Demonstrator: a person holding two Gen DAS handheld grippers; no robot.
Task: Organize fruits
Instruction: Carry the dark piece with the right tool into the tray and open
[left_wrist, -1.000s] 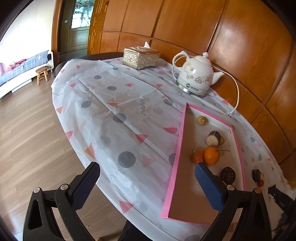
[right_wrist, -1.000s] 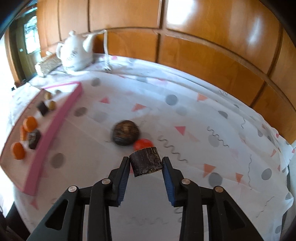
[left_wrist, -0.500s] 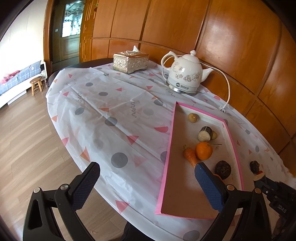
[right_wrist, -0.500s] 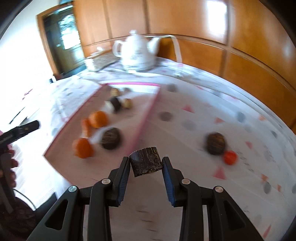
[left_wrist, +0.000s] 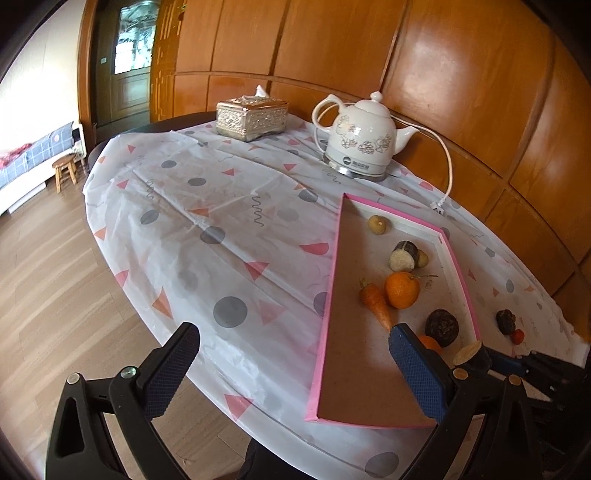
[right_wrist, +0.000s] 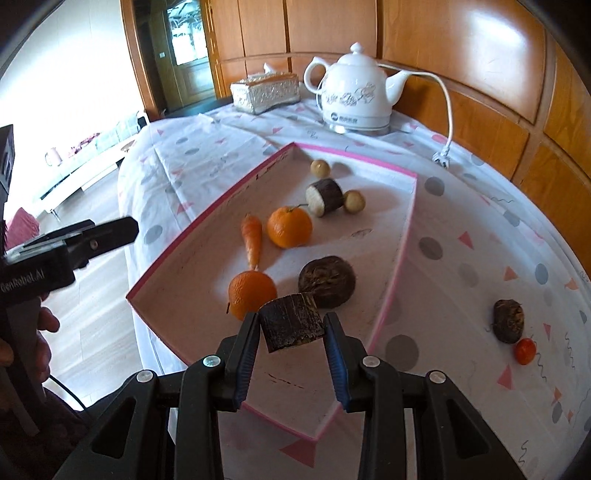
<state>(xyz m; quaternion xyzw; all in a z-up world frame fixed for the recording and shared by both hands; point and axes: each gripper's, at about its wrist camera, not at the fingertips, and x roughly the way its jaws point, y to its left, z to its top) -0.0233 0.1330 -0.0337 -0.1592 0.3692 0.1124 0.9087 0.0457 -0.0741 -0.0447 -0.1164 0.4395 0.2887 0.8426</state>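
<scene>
My right gripper (right_wrist: 291, 328) is shut on a dark cut sugarcane piece (right_wrist: 291, 321) and holds it above the near part of the pink-rimmed tray (right_wrist: 402, 247). The tray holds two oranges (right_wrist: 290, 227), a carrot (right_wrist: 252, 234), a dark round fruit (right_wrist: 327, 281), another cane piece (right_wrist: 324, 192) and two small pale fruits. Outside it on the cloth lie a dark fruit (right_wrist: 509, 320) and a small red fruit (right_wrist: 525, 350). My left gripper (left_wrist: 291, 362) is open and empty over the table's near edge, left of the tray (left_wrist: 328, 295). The right gripper shows in the left wrist view (left_wrist: 480, 360).
A white electric kettle (left_wrist: 364, 146) with a cord and a silver tissue box (left_wrist: 252, 115) stand at the table's far side. Wood panelling runs behind. The floor, a stool (left_wrist: 65, 170) and a sofa lie to the left.
My right gripper has swung left with the cane piece, from over the loose fruits on the cloth to over the tray. The left gripper has stayed open, shifting its view slightly.
</scene>
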